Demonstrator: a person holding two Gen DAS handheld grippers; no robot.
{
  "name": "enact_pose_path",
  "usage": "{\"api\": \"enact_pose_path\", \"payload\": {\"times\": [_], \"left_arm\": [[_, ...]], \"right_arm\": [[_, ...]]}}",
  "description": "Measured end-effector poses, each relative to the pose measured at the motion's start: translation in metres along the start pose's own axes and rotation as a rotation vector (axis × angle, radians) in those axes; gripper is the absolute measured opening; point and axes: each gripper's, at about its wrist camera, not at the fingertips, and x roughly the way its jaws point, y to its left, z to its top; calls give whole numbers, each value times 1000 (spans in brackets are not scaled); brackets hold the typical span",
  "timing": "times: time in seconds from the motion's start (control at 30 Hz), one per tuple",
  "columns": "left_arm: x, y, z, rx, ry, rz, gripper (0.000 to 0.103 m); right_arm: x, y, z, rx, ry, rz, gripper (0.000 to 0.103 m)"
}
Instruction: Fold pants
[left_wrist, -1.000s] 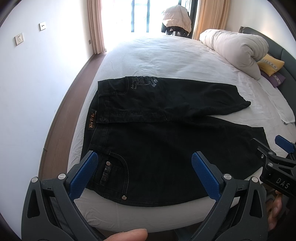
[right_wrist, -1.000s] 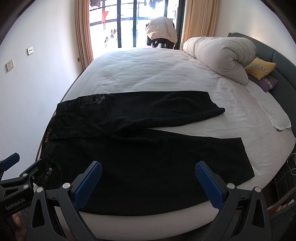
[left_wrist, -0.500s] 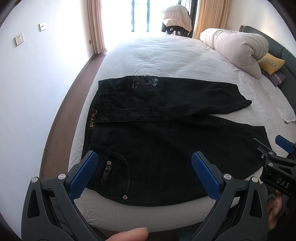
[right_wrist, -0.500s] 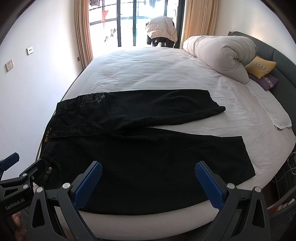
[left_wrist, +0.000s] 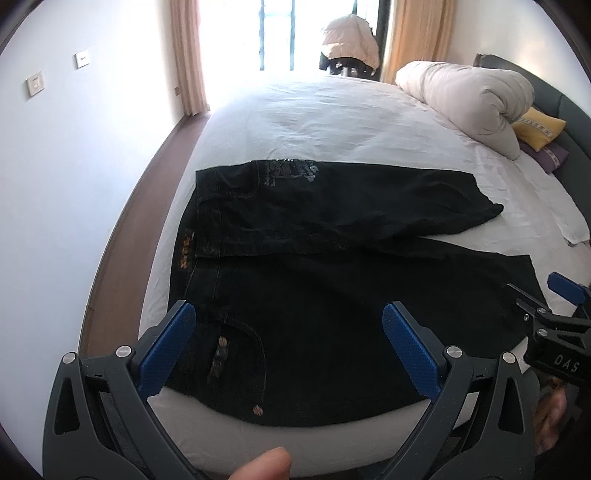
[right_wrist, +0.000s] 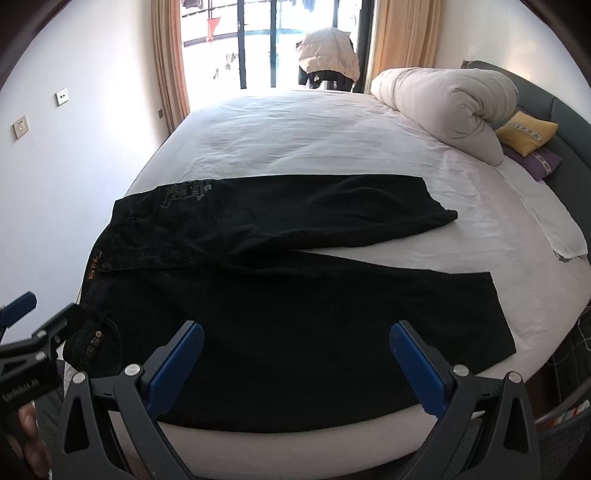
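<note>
Black jeans (left_wrist: 332, 280) (right_wrist: 295, 288) lie flat on the white bed (left_wrist: 332, 122), waistband to the left, both legs spread to the right; the far leg's hem is rumpled. My left gripper (left_wrist: 288, 343) hovers open over the near pocket at the waist end, holding nothing. My right gripper (right_wrist: 295, 358) hangs open above the near leg's middle, also holding nothing. Each gripper shows at the edge of the other's view: the right gripper (left_wrist: 554, 332) by the near hem, the left gripper (right_wrist: 29, 332) by the waist.
A rolled cream duvet (right_wrist: 450, 107) and yellow and purple pillows (right_wrist: 528, 140) sit at the bed's far right by the grey headboard. A chair with a jacket (right_wrist: 328, 55) stands by the window. Wall and wooden floor (left_wrist: 147, 192) run along the left.
Both grippers have shifted only slightly; the jeans sit a little lower and closer in the views. Jaws stay open and the jeans have not moved.
</note>
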Motion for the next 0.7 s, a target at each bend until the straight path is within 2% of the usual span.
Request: {"api": "enact_pose_path", "payload": {"times": [0.1, 0.13, 0.17, 0.2, 0.3, 0.37, 0.43, 0.47, 0.5, 0.6, 0.67, 0.7], "left_arm": [[16, 12, 15, 32, -5, -34, 103], [26, 20, 27, 56, -13, -134, 103], [33, 24, 34, 72, -15, -177, 103], [40, 27, 43, 93, -17, -186, 103], [68, 40, 78, 203, -4, -118, 103], [93, 55, 115, 253, 3, -130, 103], [112, 67, 140, 279, -8, -148, 103], [130, 74, 157, 321, 1, -164, 103], [144, 78, 169, 350, 14, -169, 103], [200, 89, 204, 454, 128, -263, 103], [244, 89, 220, 517, 255, -305, 103], [253, 87, 221, 533, 277, -313, 103]], "right_arm": [[9, -5, 8, -35, -16, 62, 103], [13, -6, 12, -49, -19, 81, 103], [18, -8, 19, -68, -27, 101, 103], [22, -8, 25, -87, -38, 114, 103], [33, -9, 51, -179, -96, 146, 103], [41, -10, 70, -237, -130, 187, 103], [53, -8, 88, -302, -144, 205, 97], [59, -6, 96, -340, -142, 217, 91], [67, -3, 103, -383, -136, 229, 85], [97, 4, 126, -496, -86, 278, 69], [112, 8, 134, -539, -59, 318, 65], [122, 9, 138, -563, -48, 331, 65]]}}
